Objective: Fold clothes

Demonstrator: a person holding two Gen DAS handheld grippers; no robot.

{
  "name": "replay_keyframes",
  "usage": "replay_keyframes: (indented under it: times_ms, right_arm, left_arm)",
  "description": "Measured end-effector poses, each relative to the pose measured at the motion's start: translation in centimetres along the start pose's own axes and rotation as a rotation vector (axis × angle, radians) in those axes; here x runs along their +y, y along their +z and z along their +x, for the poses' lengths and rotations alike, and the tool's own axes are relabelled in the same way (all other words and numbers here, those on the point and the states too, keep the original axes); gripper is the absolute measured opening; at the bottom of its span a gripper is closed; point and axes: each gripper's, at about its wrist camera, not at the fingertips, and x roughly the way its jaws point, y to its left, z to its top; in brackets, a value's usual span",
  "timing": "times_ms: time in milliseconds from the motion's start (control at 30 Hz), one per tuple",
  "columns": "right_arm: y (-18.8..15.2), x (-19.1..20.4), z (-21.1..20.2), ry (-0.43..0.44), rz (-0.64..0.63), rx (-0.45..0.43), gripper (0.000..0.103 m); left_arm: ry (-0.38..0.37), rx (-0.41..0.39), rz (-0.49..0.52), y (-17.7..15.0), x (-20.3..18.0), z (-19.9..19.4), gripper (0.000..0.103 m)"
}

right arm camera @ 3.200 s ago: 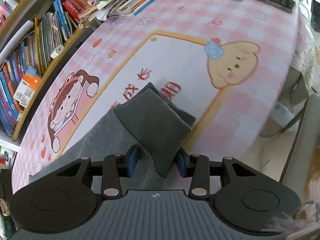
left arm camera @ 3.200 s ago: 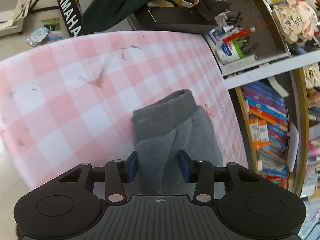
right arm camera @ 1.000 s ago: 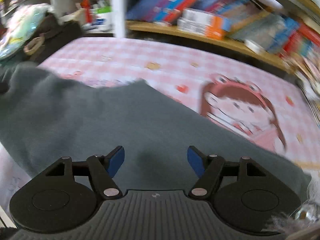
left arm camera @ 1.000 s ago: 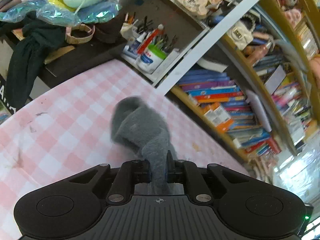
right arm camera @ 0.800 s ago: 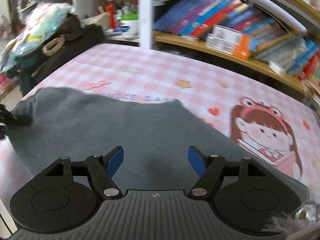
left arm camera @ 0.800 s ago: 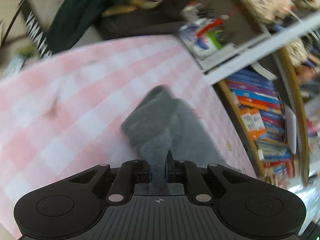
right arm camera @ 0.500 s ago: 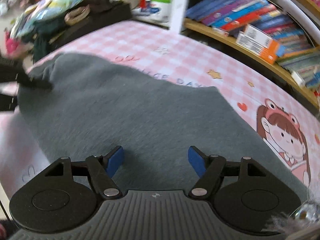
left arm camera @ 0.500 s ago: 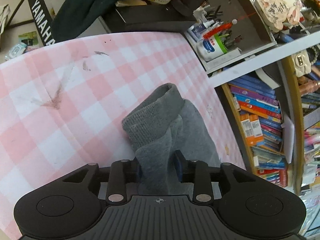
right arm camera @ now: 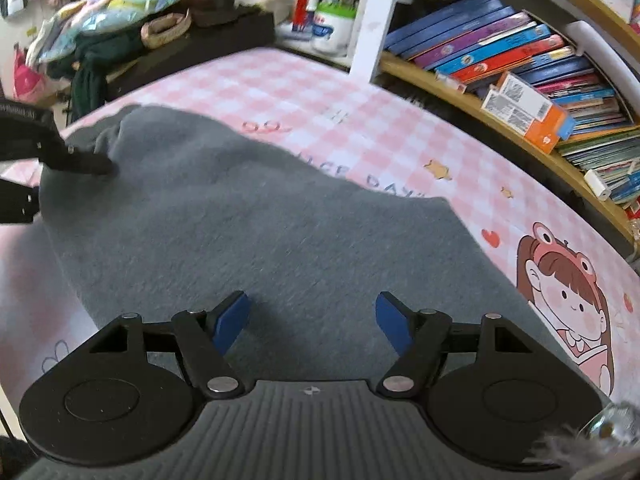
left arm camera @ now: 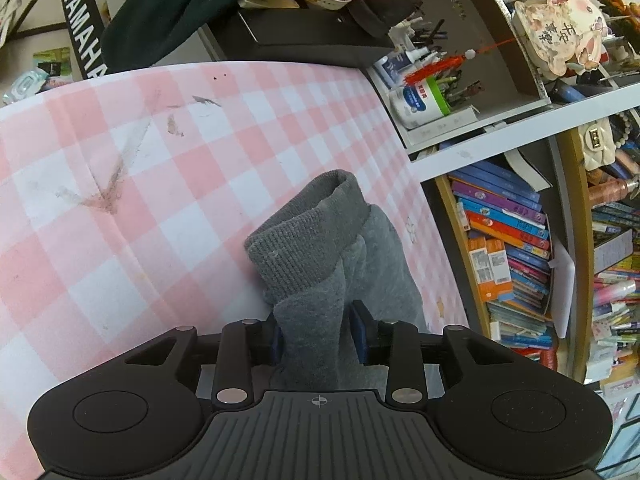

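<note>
A grey sweatshirt (right arm camera: pixel 260 220) lies spread on the pink checked tablecloth (left arm camera: pixel 120 200). Its ribbed cuff (left arm camera: pixel 312 240) is bunched up in front of my left gripper (left arm camera: pixel 316 336). That gripper's jaws have loosened; a fold of the grey sleeve stands between the blue pads, and a thin gap shows at the right pad. In the right wrist view, one of the left gripper's black fingers (right arm camera: pixel 76 164) rests at the garment's far left end. My right gripper (right arm camera: pixel 312 320) hovers open over the middle of the sweatshirt, with nothing between its pads.
Bookshelves (right arm camera: pixel 520 80) run along the table's far side, with a pen pot (left arm camera: pixel 420 100) on a lower shelf. A black keyboard (left arm camera: pixel 84 52) and a dark green garment (left arm camera: pixel 180 4) lie beyond the table's end. A cartoon girl print (right arm camera: pixel 560 276) marks the cloth at right.
The left jaws went from a tight pinch on the sleeve to standing apart around it, and that hand sank and rolled. The right gripper slid across over the garment, still open.
</note>
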Motion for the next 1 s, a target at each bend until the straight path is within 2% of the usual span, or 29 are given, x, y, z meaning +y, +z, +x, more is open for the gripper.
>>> replay_keyframes:
  times_ms: [100,233,367,500,600,867,1000]
  right_arm:
    - [0.1,0.2,0.2,-0.005,-0.004,0.024,0.066]
    - [0.0,0.7,-1.0,-0.006,-0.013,-0.022,0.064]
    - [-0.3,0.9,0.0,-0.008,-0.029,0.034,0.065]
    - [-0.5,0.2,0.3,0.002,0.022,0.059,0.066]
    - [-0.6,0.8,0.1,-0.022,0.015,0.066,0.066]
    - [-1.4,1.6,-0.6,-0.069,0.039,0.078,0.066]
    - [-1.7,2.0,-0.9,-0.087,0.044,0.073,0.065]
  left_arm:
    - [-0.008,0.001,-0.003,0.1,0.2,0.0,0.033]
    - [-0.017,-0.001,-0.009,0.1,0.3,0.0,0.033]
    - [-0.027,-0.008,-0.029,0.1,0.5,0.1,0.033]
    - [-0.034,-0.014,-0.040,0.2,0.6,0.3,0.026]
    - [-0.033,-0.005,-0.040,0.5,0.7,0.5,0.023]
    - [-0.030,0.010,0.006,0.6,0.4,0.7,0.016]
    - [-0.047,-0.004,0.111,0.4,-1.5,0.0,0.013]
